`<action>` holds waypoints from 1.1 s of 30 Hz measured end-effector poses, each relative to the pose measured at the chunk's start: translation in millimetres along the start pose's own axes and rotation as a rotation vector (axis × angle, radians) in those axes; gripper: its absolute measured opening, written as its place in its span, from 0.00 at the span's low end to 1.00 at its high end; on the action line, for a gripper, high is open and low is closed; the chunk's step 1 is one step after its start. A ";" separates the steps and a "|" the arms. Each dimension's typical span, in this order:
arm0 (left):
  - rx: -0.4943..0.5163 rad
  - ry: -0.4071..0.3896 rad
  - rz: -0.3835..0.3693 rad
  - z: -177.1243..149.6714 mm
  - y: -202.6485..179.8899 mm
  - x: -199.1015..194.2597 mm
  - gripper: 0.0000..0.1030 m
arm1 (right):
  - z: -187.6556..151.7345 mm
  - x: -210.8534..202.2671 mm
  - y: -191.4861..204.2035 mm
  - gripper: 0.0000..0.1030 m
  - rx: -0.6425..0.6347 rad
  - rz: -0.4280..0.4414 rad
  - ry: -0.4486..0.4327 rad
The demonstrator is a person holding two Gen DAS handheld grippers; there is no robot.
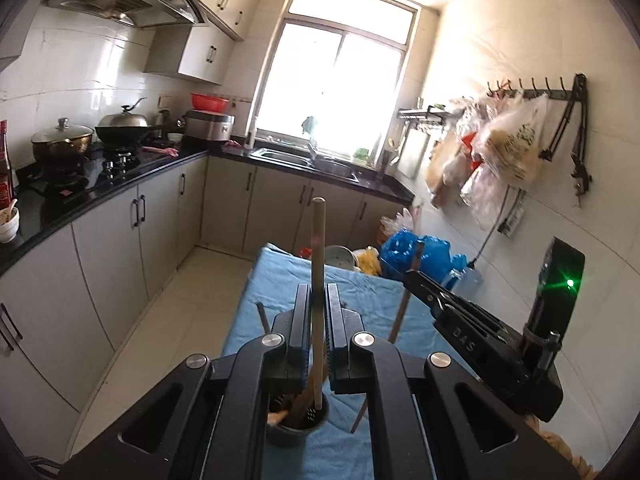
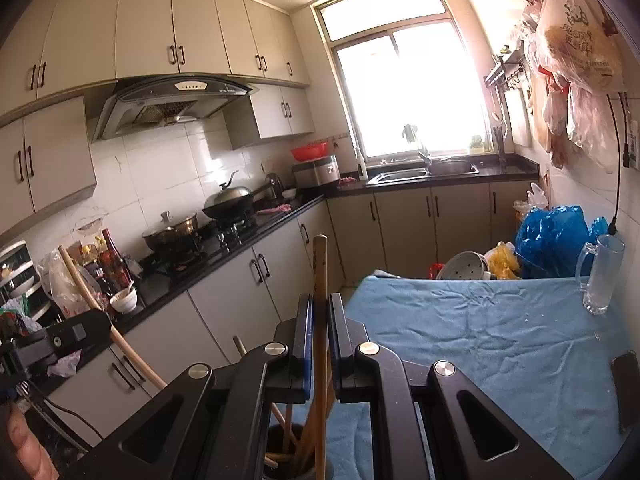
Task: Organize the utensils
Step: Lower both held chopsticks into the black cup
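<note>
My left gripper (image 1: 318, 300) is shut on a round wooden stick (image 1: 318, 240) that stands upright, its lower end inside a dark utensil holder (image 1: 298, 426) on the blue-cloth table (image 1: 360, 300). My right gripper (image 2: 320, 312) is shut on a flat wooden utensil handle (image 2: 320, 264), also upright, reaching down into the same holder (image 2: 294, 458), which has several wooden utensils in it. The right gripper also shows in the left wrist view (image 1: 416, 278), to the right. The left gripper's body (image 2: 72, 332) and its stick (image 2: 100, 312) show at the left of the right wrist view.
A glass mug (image 2: 600, 276) stands at the table's far right; a dark phone (image 2: 628, 384) lies at its right edge. Blue plastic bags (image 2: 552, 236) and a white bowl (image 2: 464, 266) sit beyond the table. Black counter with stove and pots (image 2: 224, 220) runs along the left.
</note>
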State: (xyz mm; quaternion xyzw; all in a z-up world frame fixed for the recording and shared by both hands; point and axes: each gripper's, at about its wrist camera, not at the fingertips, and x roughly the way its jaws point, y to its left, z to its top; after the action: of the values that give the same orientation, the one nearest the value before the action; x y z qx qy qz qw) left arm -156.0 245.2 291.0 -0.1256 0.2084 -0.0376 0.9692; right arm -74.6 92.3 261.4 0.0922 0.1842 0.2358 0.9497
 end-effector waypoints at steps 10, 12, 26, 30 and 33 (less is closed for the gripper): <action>0.049 -0.032 0.054 14.6 -7.6 8.2 0.06 | 12.7 10.3 5.1 0.08 0.043 0.054 -0.053; 0.063 -0.030 0.082 12.8 -9.0 16.0 0.06 | 11.9 13.4 8.5 0.08 0.041 0.054 -0.078; 0.042 0.089 0.135 -14.7 3.0 73.5 0.06 | -32.6 45.4 16.9 0.08 -0.038 -0.011 -0.026; 0.037 0.120 0.142 -22.9 4.9 85.5 0.06 | -47.1 49.2 14.3 0.08 -0.038 -0.008 0.012; 0.043 0.128 0.152 -26.7 4.4 91.0 0.06 | -58.2 52.4 11.4 0.08 -0.034 -0.006 0.044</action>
State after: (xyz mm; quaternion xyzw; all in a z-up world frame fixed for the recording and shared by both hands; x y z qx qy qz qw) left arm -84.1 231.9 230.4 -0.0858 0.2778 0.0235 0.9565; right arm -59.2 132.6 195.1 0.0704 0.2015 0.2380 0.9475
